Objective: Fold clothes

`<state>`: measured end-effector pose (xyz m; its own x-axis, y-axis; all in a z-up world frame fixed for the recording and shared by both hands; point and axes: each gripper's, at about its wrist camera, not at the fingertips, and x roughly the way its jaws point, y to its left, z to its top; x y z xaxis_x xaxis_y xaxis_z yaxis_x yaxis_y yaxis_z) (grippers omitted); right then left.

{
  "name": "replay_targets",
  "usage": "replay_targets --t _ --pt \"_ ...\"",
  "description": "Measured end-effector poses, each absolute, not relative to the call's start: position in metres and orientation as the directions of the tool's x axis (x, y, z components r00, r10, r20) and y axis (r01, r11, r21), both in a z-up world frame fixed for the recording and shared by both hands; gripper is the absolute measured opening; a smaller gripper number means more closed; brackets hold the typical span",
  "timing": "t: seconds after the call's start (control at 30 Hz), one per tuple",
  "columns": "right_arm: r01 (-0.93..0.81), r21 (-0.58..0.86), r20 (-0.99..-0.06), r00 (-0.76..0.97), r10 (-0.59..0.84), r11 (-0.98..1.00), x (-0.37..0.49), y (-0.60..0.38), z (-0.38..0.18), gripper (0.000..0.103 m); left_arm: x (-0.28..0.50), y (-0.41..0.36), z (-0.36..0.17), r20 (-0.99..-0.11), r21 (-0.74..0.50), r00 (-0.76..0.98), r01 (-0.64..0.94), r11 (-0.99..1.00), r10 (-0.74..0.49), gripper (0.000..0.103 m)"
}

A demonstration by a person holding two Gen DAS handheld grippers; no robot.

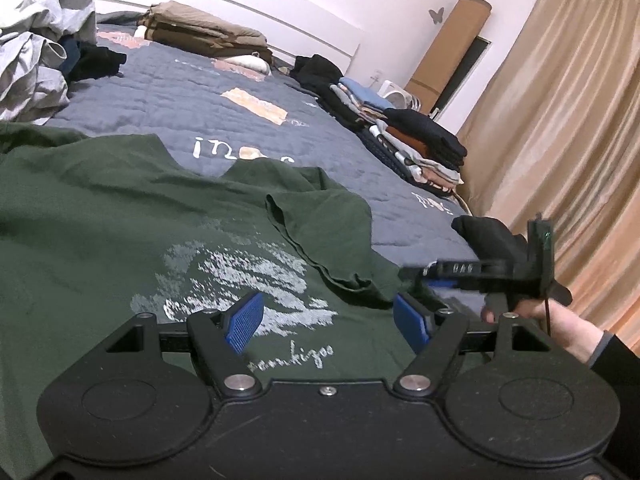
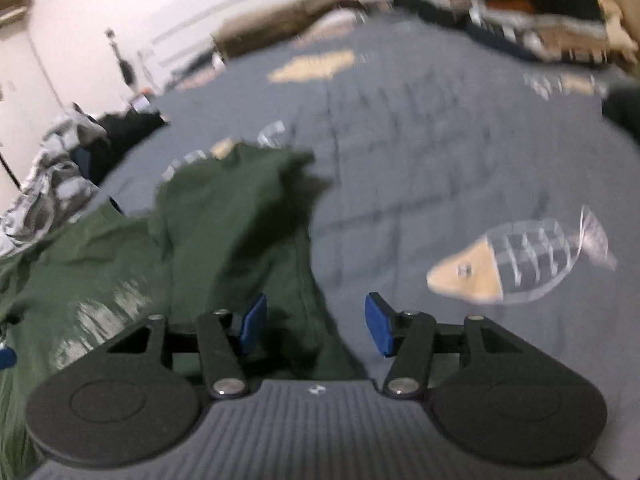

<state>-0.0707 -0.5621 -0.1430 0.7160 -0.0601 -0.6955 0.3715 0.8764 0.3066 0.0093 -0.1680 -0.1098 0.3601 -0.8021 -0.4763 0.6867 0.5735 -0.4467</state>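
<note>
- One dark green T-shirt (image 1: 120, 220) to deal with, spread print-side up on the grey-blue quilted bedspread (image 1: 192, 96), directly beneath and ahead of the left gripper (image 1: 328, 320).
- Left gripper's blue pads (image 1: 246, 320) spread wide over the white chest print (image 1: 240, 276), nothing between them, no cloth pinched.
- Right gripper (image 2: 316, 324) also parted, blue pads (image 2: 378, 324) clear of fabric; a rumpled fold of green cloth lying below and ahead of the left-hand pad, bare bedspread under the right-hand one. No grip on anything, judging by the visible gap.
- Likely handling: light, limp jersey, no stiffness, prone to sagging and bunching once lifted; not fragile, not slippery against ribbed pads. Best taken at a hem, sleeve edge or shoulder seam, pinching a single doubled layer rather than the flat middle.
- Flipped-over sleeve (image 1: 320, 220), just beyond the left gripper's right-hand pad, probably in need of smoothing first.
- Left wrist view alone: the print with its lettering, the right gripper held in a hand (image 1: 560, 320) off the right-hand pad, stacks of folded clothes (image 1: 404, 136) far ahead along the bed edge, a grey unfolded heap (image 1: 36, 60) far off to the left, beige curtain (image 1: 568, 120).
- Right wrist view alone, blurred: a fish motif (image 2: 516, 264) on the bedspread beyond the right-hand pad, and the shirt's crumpled far edge.
</note>
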Motion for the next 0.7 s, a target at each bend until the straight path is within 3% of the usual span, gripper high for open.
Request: replay_targets --t 0.07,0.1,0.13,0.23,0.6,0.67,0.7 --pt "0.366 0.315 -0.711 0.702 -0.038 0.875 -0.069 -0.562 -0.148 0.049 0.019 -0.175 -0.110 -0.486 -0.439 0.367 0.682 0.585 -0.793 0.071" --pt "0.363 0.314 -0.714 0.699 -0.033 0.877 -0.070 -0.562 -0.148 0.037 0.024 -0.180 -0.109 -0.492 -0.431 0.372 0.682 0.591 -0.787 0.071" --pt "0.362 0.329 -0.721 0.693 -0.016 0.872 -0.070 -0.563 -0.148 0.017 0.030 -0.185 -0.109 -0.498 -0.422 0.376 0.682 0.597 -0.781 0.071" --pt "0.386 0.410 -0.720 0.693 0.034 0.826 -0.071 -0.571 -0.147 0.013 0.056 -0.212 -0.105 -0.518 -0.374 0.388 0.699 0.610 -0.762 0.071" --pt "0.400 0.437 -0.719 0.694 0.045 0.806 -0.069 -0.575 -0.144 0.013 0.146 -0.321 -0.133 -0.620 -0.317 0.397 0.662 0.679 -0.677 0.070" --pt "0.406 0.442 -0.720 0.692 0.046 0.800 -0.069 -0.576 -0.145 0.013 0.152 -0.331 -0.141 -0.632 -0.321 0.390 0.654 0.685 -0.669 0.064" --pt "0.406 0.444 -0.719 0.693 0.047 0.799 -0.069 -0.576 -0.145 0.013 0.154 -0.335 -0.144 -0.639 -0.319 0.385 0.654 0.685 -0.666 0.055"
